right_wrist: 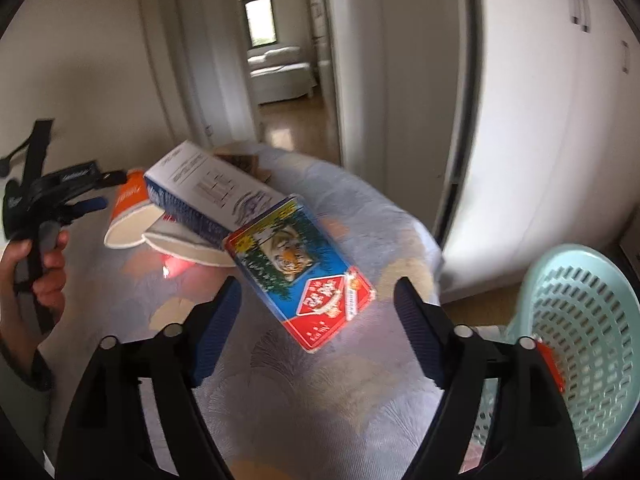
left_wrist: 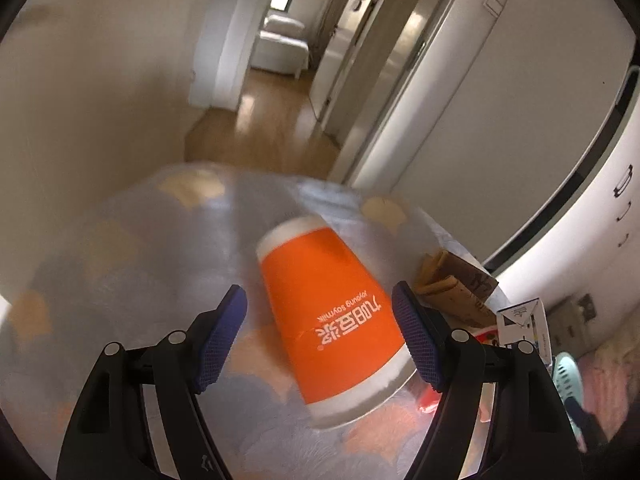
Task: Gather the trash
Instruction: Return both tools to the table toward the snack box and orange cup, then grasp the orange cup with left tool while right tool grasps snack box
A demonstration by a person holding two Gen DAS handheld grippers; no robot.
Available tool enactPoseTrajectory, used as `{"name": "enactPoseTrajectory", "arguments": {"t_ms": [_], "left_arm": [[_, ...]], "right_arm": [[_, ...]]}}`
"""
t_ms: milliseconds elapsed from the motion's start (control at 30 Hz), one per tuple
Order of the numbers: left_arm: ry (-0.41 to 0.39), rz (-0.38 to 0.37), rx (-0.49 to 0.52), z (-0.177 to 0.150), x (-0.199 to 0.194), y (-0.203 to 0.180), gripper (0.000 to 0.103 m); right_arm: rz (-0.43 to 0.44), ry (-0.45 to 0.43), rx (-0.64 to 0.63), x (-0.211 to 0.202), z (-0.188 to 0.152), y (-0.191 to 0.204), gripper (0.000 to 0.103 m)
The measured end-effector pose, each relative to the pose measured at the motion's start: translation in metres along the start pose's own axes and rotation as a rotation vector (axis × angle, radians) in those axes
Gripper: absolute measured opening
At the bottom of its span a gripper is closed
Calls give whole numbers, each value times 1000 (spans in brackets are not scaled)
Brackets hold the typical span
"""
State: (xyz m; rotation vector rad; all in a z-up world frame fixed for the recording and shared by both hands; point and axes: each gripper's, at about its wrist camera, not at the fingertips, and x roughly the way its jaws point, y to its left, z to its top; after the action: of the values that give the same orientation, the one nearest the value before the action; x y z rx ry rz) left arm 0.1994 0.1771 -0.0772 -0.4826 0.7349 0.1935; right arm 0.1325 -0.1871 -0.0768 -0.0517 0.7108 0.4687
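I am at the reaching step, with nothing picked up yet. My left gripper (left_wrist: 319, 334) is spread wide around an orange paper cup (left_wrist: 332, 316) lying on its side, its rim toward me at 6 o'clock. Whether the right-hand pad already touches the cup's wall I cannot tell; the left pad stands clear of it. My right gripper (right_wrist: 318, 326) is just as wide open and holds nothing; a flat box with a tiger picture (right_wrist: 300, 268) sits between its fingers, tilted, with a long white and blue carton (right_wrist: 212, 196) above it at 11 o'clock and a second cup (right_wrist: 188, 240) under that carton.

Next, I judge, each gripper must close gently: the cup is thin and will crush or roll, so I should grip it squarely across its middle. The box wants its narrow sides caught. Then both go to the pale green basket (right_wrist: 576, 344) at 4 o'clock in the right view.

The worktop (left_wrist: 120, 280) wears a grey cloth with orange patches. Brown folded paper (left_wrist: 456, 284) lies at 2 o'clock of the cup. Beyond, a hallway with wooden floor (left_wrist: 260, 120) leads to a white bed (left_wrist: 282, 46).
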Motion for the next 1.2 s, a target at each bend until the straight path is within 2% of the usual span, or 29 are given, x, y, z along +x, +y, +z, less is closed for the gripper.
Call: {"name": "enactPoseTrajectory", "arguments": {"t_ms": [167,233,400,600,667,700,767,833,900,967,1067,1167,1200], "left_arm": [[39,-18,-19,-4,14,2,76],[64,-48,-35,-4,19,4,76],[70,-51,-29,-11,18,2,76],[85,-58,-16,-16,27,-3,78],[92,-58,2,-21,24,-8,78],[96,-58,10,-22,24,-10,76],[98,-44,40,-25,22,-17,70],[94,-32,67,-27,18,-23,64],[83,-26,89,-27,12,-27,58],[70,-29,113,-28,3,-31,50],[61,-48,139,-30,-10,-33,43],[54,-54,159,-34,-25,-31,40],[53,-62,157,-35,-29,-29,40]], "right_arm": [[1,30,-114,17,6,15,78],[4,37,-131,24,7,16,79],[47,63,-88,40,5,8,79],[77,67,-71,37,4,2,77],[70,62,-94,37,5,7,71],[72,58,-104,35,6,11,60],[76,51,-117,33,7,17,49],[69,47,-128,26,6,23,31],[91,52,-115,20,4,25,21],[88,63,-98,16,-1,26,21],[114,64,-77,12,-7,26,21],[112,45,-54,2,-10,22,22],[110,41,-51,2,-9,19,28]]}}
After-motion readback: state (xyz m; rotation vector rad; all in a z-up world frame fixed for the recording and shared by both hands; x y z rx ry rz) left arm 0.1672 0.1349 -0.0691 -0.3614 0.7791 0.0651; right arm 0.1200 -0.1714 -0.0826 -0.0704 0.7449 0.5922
